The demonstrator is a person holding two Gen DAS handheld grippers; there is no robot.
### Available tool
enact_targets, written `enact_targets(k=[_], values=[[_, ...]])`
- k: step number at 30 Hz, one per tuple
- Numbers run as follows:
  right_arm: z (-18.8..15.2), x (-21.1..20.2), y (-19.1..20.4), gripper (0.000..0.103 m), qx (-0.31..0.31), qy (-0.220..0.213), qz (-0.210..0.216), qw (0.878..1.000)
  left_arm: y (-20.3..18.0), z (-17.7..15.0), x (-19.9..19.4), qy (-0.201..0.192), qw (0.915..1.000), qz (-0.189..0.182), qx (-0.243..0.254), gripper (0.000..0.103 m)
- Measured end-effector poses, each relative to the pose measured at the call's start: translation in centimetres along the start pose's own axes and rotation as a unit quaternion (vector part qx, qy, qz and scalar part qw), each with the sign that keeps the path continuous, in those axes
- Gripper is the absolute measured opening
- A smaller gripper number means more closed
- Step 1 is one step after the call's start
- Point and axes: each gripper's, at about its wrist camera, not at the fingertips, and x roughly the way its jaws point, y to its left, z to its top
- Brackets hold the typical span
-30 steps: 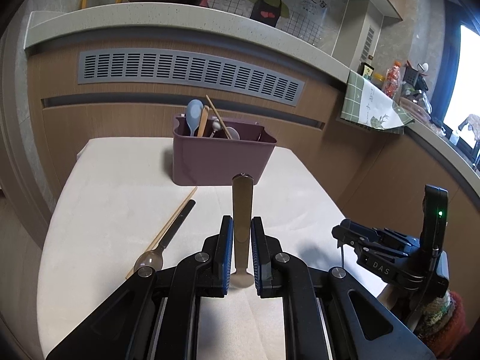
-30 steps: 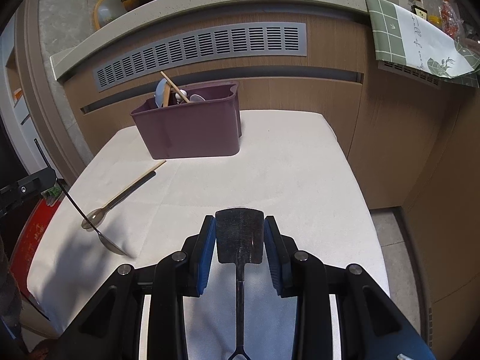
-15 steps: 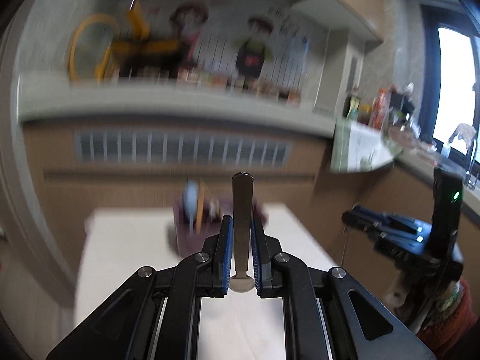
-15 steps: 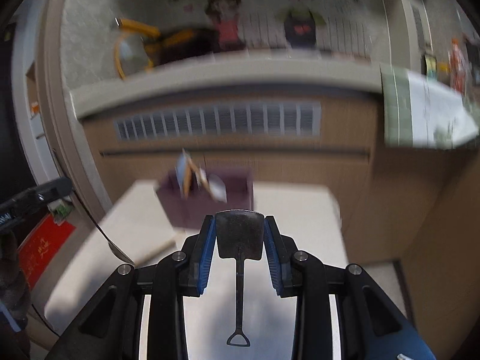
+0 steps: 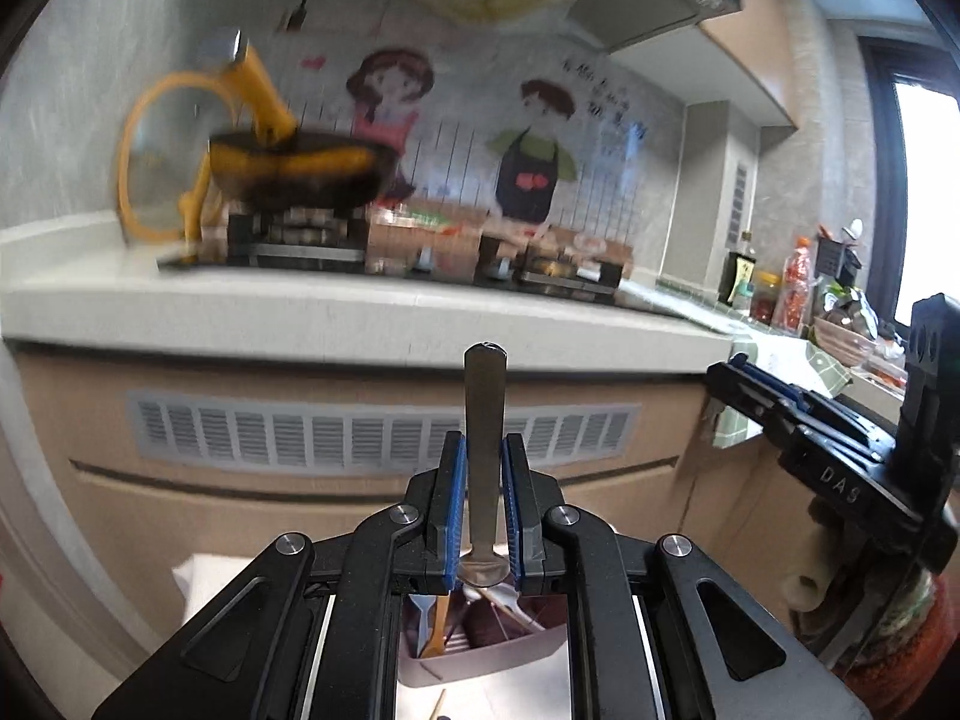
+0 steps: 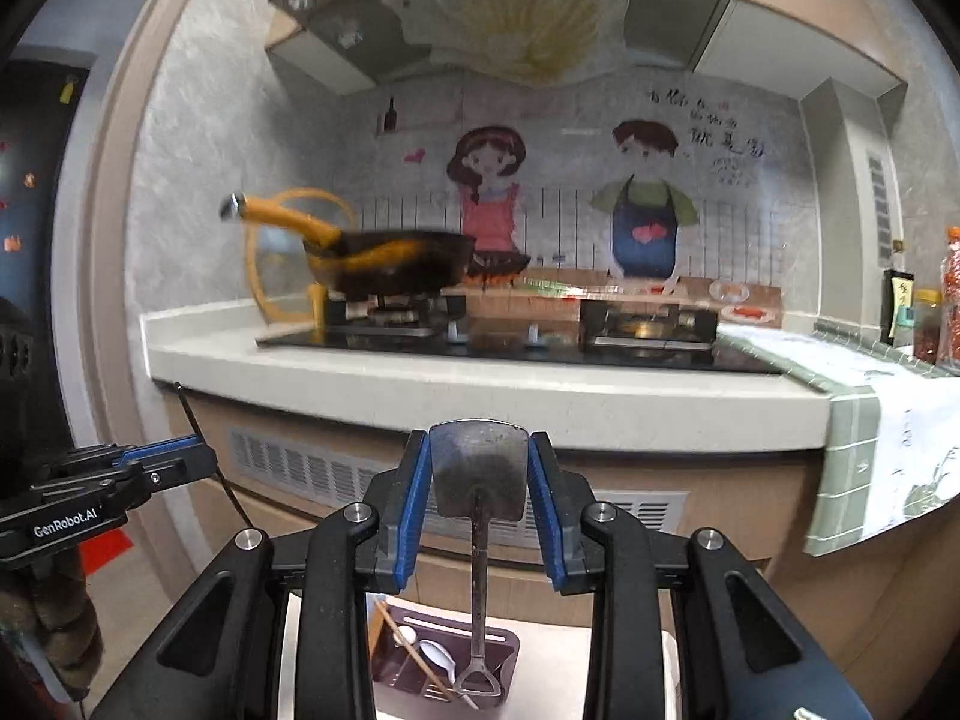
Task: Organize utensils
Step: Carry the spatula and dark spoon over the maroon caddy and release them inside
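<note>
Air surrounds both raised tools above the purple bin [image 6: 444, 669]. Left tool [image 5: 485, 516] is clamped on a spoon [image 5: 483, 456], right tool [image 6: 480, 498] on a spatula [image 6: 478, 480]. Kitchen counter [image 6: 480, 390] edge stands ahead.

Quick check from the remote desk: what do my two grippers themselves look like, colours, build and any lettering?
Both are matte black linkage frames with silver pivot bolts and blue ribbed pads lining the fingers. The left gripper reads "GenRobot.AI" on its side in the right wrist view; the right gripper shows "DAS" in the left wrist view. No cables show.
</note>
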Motion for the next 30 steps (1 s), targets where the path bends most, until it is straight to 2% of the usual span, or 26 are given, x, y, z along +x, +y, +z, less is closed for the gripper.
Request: enact_targets(k=[11, 13, 15, 17, 19, 21, 24, 25, 30], values=[[-5.1, 8.5, -0.8, 0.03, 0.036, 0.064, 0.024, 0.997, 2.8, -3.8, 6.7, 0.064, 0.9974, -0.01, -0.032, 0.012], [-6.0, 9.6, -0.9, 0.03, 0.043, 0.074, 0.028, 0.996, 3.0, -4.9, 7.8, 0.083, 0.9954, -0.024, -0.041, 0.012], [-7.1, 10.3, -1.1, 0.03, 0.048, 0.081, 0.058, 0.994, 3.3, -5.9, 9.0, 0.109, 0.9917, -0.046, -0.05, 0.014], [-8.6, 11.5, -1.2, 0.038, 0.049, 0.114, 0.077, 0.989, 3.7, -7.1, 10.0, 0.13, 0.9872, -0.07, -0.059, 0.018], [-9.7, 12.4, -1.3, 0.039, 0.053, 0.15, 0.073, 0.985, 4.2, -8.0, 10.0, 0.136, 0.9858, -0.073, -0.068, 0.023], [-10.4, 12.2, -1.6, 0.039, 0.058, 0.164, 0.063, 0.983, 4.9, -8.7, 8.9, 0.129, 0.987, -0.061, -0.074, 0.024], [-11.2, 10.0, -1.5, 0.039, 0.064, 0.166, 0.042, 0.983, 6.3, -9.9, 6.4, 0.117, 0.9904, -0.012, -0.073, 0.024], [-11.6, 9.1, -1.1, 0.04, 0.064, 0.168, 0.041, 0.983, 6.9, -10.6, 5.3, 0.115, 0.9905, 0.014, -0.074, 0.024], [-15.9, 5.8, 2.9, 0.04, 0.039, 0.221, 0.061, 0.973, 8.3, -15.4, 1.6, 0.144, 0.9839, 0.081, -0.068, 0.024]])
